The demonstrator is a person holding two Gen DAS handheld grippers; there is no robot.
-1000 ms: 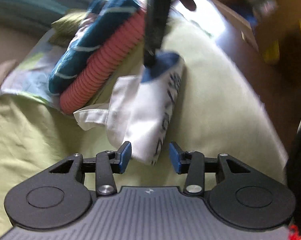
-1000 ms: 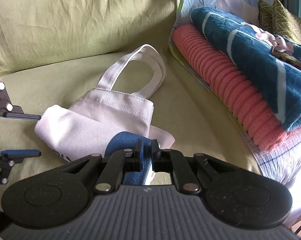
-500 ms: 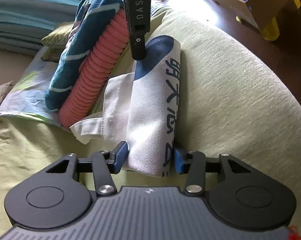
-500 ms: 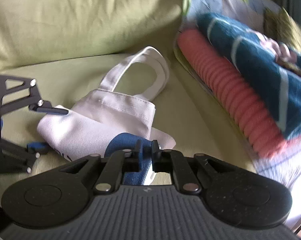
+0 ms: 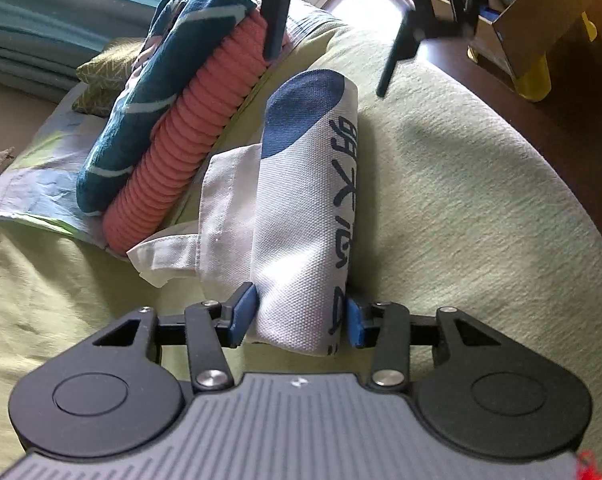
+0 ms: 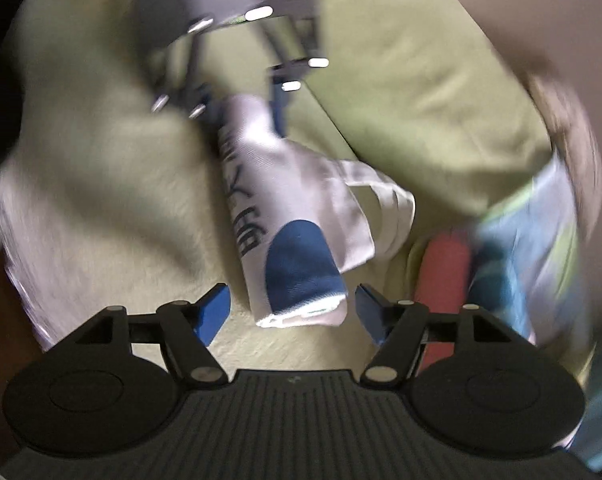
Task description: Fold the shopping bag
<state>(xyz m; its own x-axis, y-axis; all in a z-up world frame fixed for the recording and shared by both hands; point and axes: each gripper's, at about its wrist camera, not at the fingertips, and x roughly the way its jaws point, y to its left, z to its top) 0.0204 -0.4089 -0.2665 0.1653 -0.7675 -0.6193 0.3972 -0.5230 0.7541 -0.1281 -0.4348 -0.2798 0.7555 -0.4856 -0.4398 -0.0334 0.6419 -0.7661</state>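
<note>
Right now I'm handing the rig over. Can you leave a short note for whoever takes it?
Left gripper: both pads against the near end of the shopping bag.
Right gripper: open, holding nothing, at the bag's blue-printed end.
The bag lies in a long narrow fold on the green cushion, beside the coral towel; handles stick out sideways.
Done: lengthwise fold.
Left: probably tuck the handles and fold end to end.
</note>
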